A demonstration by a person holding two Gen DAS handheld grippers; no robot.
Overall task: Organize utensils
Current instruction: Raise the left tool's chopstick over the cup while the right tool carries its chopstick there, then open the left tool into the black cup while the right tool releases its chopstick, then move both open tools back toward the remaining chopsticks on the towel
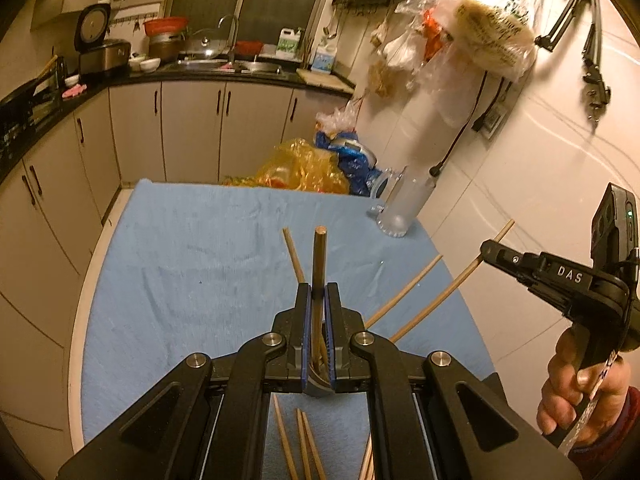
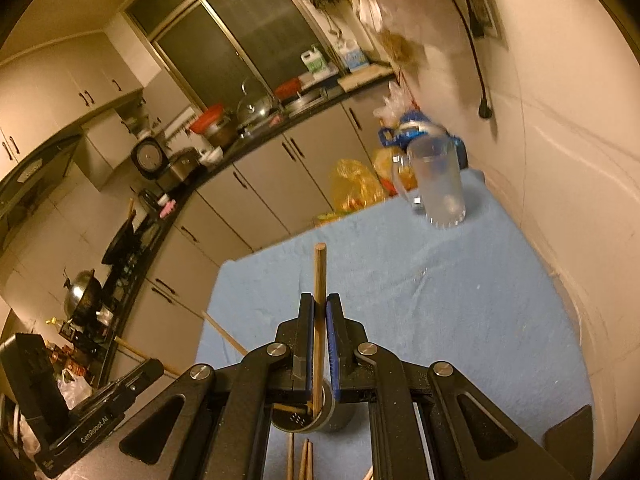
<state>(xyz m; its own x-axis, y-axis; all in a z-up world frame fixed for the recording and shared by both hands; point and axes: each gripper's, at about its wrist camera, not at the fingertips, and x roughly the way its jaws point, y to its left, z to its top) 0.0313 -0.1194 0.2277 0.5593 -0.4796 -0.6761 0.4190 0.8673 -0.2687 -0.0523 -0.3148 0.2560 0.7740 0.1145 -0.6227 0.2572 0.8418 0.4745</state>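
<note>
My left gripper (image 1: 319,294) is shut on a wooden chopstick (image 1: 319,264) that points forward above the blue cloth (image 1: 200,264). My right gripper (image 2: 320,306) is shut on another wooden chopstick (image 2: 319,280); its lower end reaches into a round metal holder (image 2: 316,416) under the gripper. The right gripper also shows in the left wrist view (image 1: 560,280), held by a hand at the right edge. Several loose chopsticks (image 1: 408,292) lie on the cloth around and below the left gripper. The left gripper body shows at the lower left of the right wrist view (image 2: 92,428).
A frosted glass mug (image 1: 404,208) stands at the cloth's far right corner, also in the right wrist view (image 2: 438,184). Yellow and blue plastic bags (image 1: 312,168) sit behind the table. The white wall (image 1: 520,152) runs along the right. Kitchen cabinets (image 1: 160,128) and a cluttered counter lie beyond.
</note>
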